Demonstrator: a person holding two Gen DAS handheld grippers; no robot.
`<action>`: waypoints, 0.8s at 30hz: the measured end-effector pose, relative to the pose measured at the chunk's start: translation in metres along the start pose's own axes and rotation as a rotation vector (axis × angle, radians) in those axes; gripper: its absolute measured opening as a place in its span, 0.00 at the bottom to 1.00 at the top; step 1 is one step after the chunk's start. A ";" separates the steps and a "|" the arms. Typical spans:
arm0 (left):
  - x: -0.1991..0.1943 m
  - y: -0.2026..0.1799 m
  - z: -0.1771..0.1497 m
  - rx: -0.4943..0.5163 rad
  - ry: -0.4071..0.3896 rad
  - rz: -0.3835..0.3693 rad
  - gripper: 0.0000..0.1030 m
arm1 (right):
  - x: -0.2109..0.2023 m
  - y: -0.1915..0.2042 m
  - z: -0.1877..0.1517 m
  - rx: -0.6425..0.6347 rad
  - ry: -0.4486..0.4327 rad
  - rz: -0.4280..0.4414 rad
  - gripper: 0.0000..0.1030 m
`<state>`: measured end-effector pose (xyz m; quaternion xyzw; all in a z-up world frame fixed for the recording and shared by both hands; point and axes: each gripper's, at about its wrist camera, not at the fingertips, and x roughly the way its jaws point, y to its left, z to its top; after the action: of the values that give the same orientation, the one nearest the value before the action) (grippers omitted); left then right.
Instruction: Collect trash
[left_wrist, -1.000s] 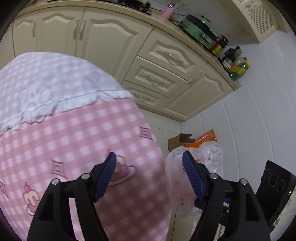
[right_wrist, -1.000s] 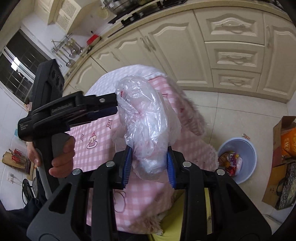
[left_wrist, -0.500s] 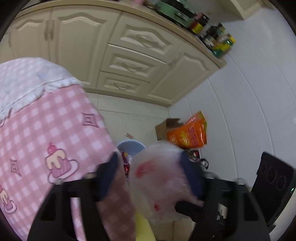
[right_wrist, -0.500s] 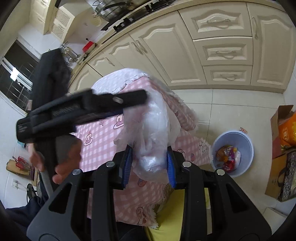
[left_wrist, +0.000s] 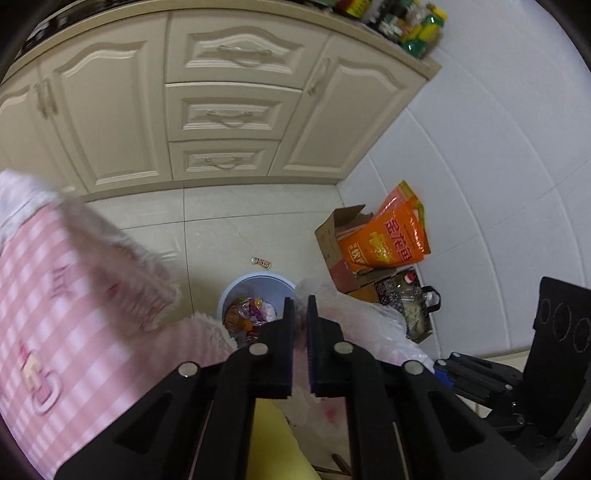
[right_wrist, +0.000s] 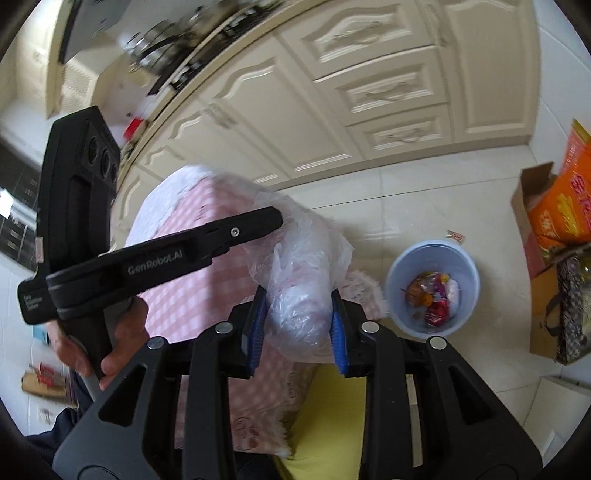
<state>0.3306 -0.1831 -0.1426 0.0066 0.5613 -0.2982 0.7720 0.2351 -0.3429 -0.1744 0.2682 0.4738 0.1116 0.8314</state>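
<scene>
A crumpled clear plastic bag (right_wrist: 295, 280) with pink smears is squeezed between the blue pads of my right gripper (right_wrist: 297, 295), which is shut on it. My left gripper (left_wrist: 300, 306) is shut, its tips pinching a thin edge of the same bag (left_wrist: 369, 325). In the right wrist view the left gripper (right_wrist: 273, 218) meets the bag's top edge, with a hand around its handle. On the floor below stands a light blue bin (right_wrist: 432, 251) holding several colourful wrappers; the same bin (left_wrist: 258, 282) shows just beyond the left tips.
A table with a pink checked cloth (left_wrist: 55, 295) fills the left. A cardboard box with an orange bag (left_wrist: 384, 243) leans at the white wall. One small wrapper (left_wrist: 261, 262) lies on the tiles. Cream cabinets (left_wrist: 229, 114) stand behind. Something yellow (right_wrist: 332, 406) sits beneath.
The left jaws went from wide open to shut on the bag's edge. Both grippers swung with the bag from over the table toward the bin, tilting further down.
</scene>
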 end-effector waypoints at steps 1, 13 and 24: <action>0.011 -0.008 0.005 0.018 0.012 0.016 0.05 | 0.000 -0.006 0.001 0.008 0.001 -0.006 0.29; 0.117 -0.044 0.035 0.125 0.146 0.175 0.51 | 0.039 -0.104 0.024 0.203 0.066 -0.136 0.63; 0.127 -0.024 0.033 0.111 0.167 0.275 0.51 | 0.059 -0.131 0.015 0.247 0.131 -0.109 0.63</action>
<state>0.3726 -0.2715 -0.2327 0.1507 0.5998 -0.2189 0.7547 0.2696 -0.4311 -0.2841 0.3342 0.5510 0.0243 0.7642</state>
